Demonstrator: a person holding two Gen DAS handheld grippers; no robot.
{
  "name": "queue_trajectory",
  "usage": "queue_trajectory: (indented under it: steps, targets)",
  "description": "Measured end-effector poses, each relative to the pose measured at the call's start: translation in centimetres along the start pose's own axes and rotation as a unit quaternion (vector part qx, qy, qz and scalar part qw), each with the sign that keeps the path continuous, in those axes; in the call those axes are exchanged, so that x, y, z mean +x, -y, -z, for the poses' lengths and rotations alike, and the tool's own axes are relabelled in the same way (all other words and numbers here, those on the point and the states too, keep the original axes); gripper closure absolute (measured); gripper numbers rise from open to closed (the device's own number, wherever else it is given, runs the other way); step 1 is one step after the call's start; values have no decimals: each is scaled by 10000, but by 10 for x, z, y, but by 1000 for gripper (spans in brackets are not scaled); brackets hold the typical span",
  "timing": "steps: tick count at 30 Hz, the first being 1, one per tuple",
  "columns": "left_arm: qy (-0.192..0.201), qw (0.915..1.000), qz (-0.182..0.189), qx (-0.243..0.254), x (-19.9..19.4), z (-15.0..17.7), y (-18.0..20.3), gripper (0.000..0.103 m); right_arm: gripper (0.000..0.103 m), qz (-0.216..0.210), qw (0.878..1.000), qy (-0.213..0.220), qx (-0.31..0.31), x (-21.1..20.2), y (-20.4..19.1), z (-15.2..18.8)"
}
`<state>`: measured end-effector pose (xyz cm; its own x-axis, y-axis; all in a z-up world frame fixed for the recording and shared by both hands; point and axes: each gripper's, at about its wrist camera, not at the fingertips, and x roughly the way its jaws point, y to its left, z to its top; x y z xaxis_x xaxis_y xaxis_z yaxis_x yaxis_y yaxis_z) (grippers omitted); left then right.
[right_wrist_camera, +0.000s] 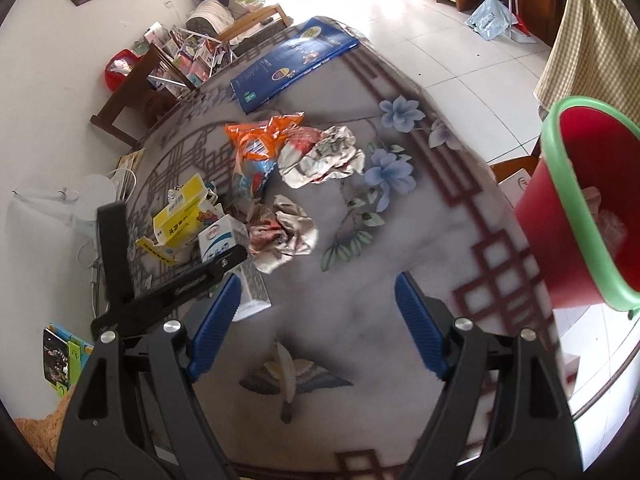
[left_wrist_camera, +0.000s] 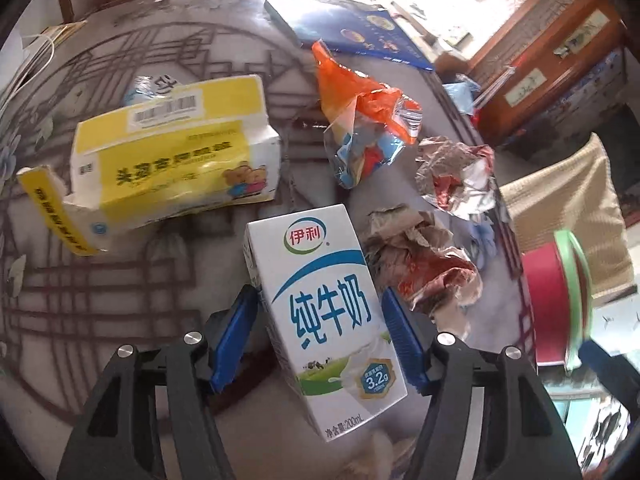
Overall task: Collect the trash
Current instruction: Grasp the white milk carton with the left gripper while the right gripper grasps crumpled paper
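A white and blue milk carton [left_wrist_camera: 328, 312] lies on the patterned table between the blue fingers of my left gripper [left_wrist_camera: 320, 324]. The jaws are open around it, with small gaps at each side. It also shows in the right wrist view [right_wrist_camera: 224, 240], partly behind the left gripper's black body. A yellow box [left_wrist_camera: 172, 152], an orange plastic wrapper [left_wrist_camera: 360, 116] and two crumpled wrappers [left_wrist_camera: 416, 264] [left_wrist_camera: 456, 176] lie beyond it. My right gripper [right_wrist_camera: 318, 320] is open and empty above the table. A red bin with a green rim [right_wrist_camera: 576, 216] stands at the table's right edge.
A blue flat box [right_wrist_camera: 292, 60] lies at the far end of the table [right_wrist_camera: 400, 240]. A chair with a checked cloth [right_wrist_camera: 588, 32] stands by the bin. A wooden chair [right_wrist_camera: 132, 92] and cluttered shelves stand on the far left.
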<state>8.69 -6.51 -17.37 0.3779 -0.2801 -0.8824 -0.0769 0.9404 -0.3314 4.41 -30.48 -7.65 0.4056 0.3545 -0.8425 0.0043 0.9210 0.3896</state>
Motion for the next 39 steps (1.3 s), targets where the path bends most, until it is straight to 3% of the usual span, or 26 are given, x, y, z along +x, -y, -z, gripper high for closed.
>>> queue_trajectory:
  steps: [8,14,20,25,28,33,39]
  targets:
    - [192,9994,-242,-179,-50,30,-55,42,23,53,9979,-338,-552,66,-43,-19]
    - [395,9976,-410,-390,-77,44,-86,42,23,9,9956,-780,-524,124,-62,-35]
    - [534,9952,-583,-581,-90,49,-114,42,23,285,9912,-845,-980,139,-85,-27]
    - [539,9957,-529,-528,-92,47,-117,42,49,495,9864,-823,-1334,139,-90,-21]
    - [541,9965,-510,-379,-91,46,-110,42,55,508,9875,-803,-1254,134,-83,-18]
    - [525,9972,-489,-211,-90,46,-103,42,54,474,9910,-805,-962,128,-68,-15]
    - [532,9974,-445,-194,-92,47,-103,44,35,447,9931,-786,-741,124,-61,-14]
